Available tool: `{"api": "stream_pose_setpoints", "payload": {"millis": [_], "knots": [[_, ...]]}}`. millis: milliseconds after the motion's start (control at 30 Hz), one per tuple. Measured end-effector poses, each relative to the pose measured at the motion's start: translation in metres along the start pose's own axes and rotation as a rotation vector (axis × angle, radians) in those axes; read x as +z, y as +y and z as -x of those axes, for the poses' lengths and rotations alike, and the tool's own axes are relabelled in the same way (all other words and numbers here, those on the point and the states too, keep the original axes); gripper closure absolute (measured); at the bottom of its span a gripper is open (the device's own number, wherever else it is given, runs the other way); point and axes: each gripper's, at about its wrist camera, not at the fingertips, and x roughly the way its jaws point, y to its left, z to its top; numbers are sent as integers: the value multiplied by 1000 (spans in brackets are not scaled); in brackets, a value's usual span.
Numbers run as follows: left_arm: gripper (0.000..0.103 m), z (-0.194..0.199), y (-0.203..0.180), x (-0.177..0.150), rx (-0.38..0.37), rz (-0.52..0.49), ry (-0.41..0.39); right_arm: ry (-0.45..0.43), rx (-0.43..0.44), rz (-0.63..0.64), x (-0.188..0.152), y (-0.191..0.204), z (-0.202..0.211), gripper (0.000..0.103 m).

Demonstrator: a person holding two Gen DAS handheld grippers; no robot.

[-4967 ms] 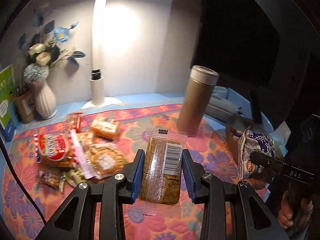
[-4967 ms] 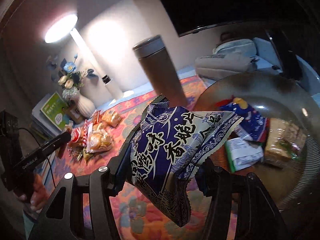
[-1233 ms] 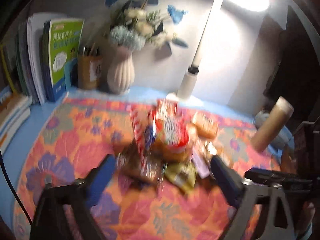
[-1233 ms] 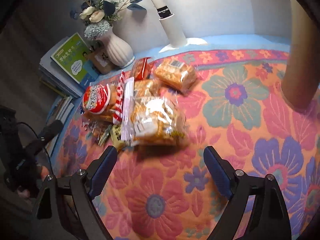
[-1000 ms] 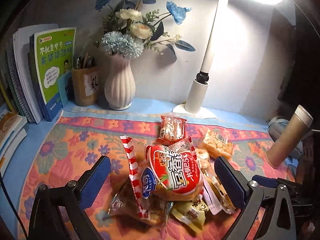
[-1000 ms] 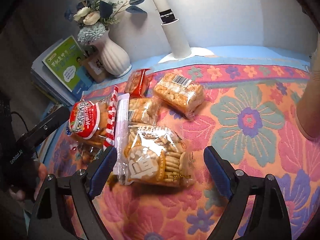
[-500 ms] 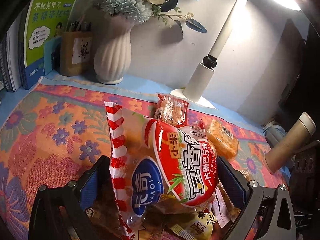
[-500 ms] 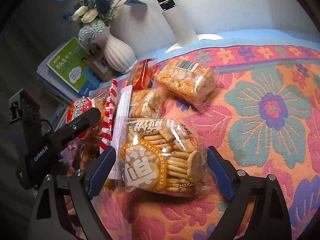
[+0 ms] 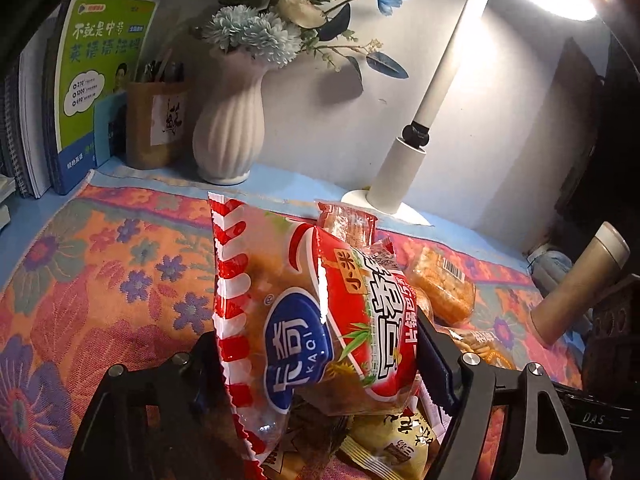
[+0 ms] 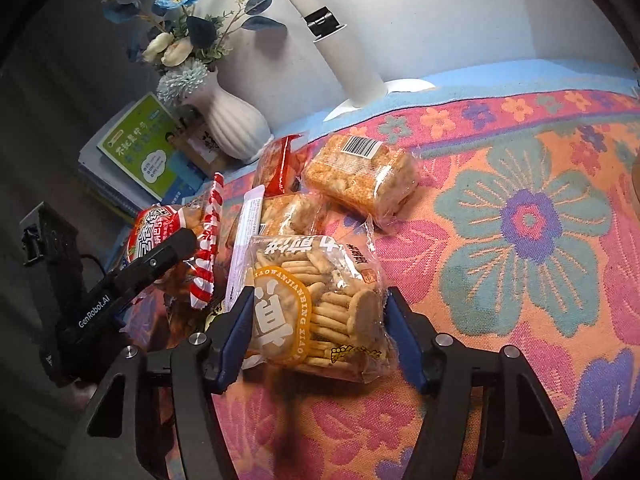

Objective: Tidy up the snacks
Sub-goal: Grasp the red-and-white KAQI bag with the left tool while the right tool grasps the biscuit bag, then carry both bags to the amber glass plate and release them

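closing on 2 packs at once: the left gripper (image 9: 318, 364) has just been pinching the red rice-cracker bag (image 9: 320, 320) between its jaws, the right gripper (image 10: 318, 332) the biscuit pack (image 10: 316, 304). both look clamped but unlifted; several snacks (image 10: 360, 178) lie beyond, unsorted.

Desk backdrop, lamp blazing, everything upright.

Here's the white ribbed vase (image 9: 229, 136) at the back, stuffed with blue and cream flowers (image 9: 276, 20). Just left of it, a brown pen holder (image 9: 154, 124), and beside that a green-covered book (image 9: 98, 68) standing against a row of spiral notebooks (image 9: 20, 120). To the right, the white desk lamp (image 9: 424, 128) leans up to its glowing head. Far right, a tan thermos flask (image 9: 580, 284) stands on the floral tablecloth (image 9: 92, 280), which runs bright orange, pink and purple across the blue tabletop (image 10: 500, 74).
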Motion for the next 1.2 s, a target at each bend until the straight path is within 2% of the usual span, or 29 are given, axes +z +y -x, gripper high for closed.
{"api": "stream_pose_setpoints", "payload": {"millis": [200,333,500,633,767,867,1000,1200], "knots": [[26,5,8,1,-37,41,-3,-20,21,-9,1,-2,6,42],[26,7,5,-1,-21,24,-12,-44,-2,15,0,3,11,42],[26,12,-6,-4,18,-11,-32,-151,-109,99,-7,19,37,42],[26,34,-20,-13,-15,5,-35,-210,-81,58,-23,17,71,42],[26,61,-52,-20,-57,-28,-38,-182,-75,-23,-45,1,99,42],[26,79,-80,-20,-108,-40,-44,-189,-79,-78,-47,-10,126,42],[26,96,-125,-21,-144,-102,-50,-241,-134,-110,-45,-21,171,42],[26,105,-207,-25,-256,-196,-31,-348,-220,-147,-51,-44,240,42]]}}
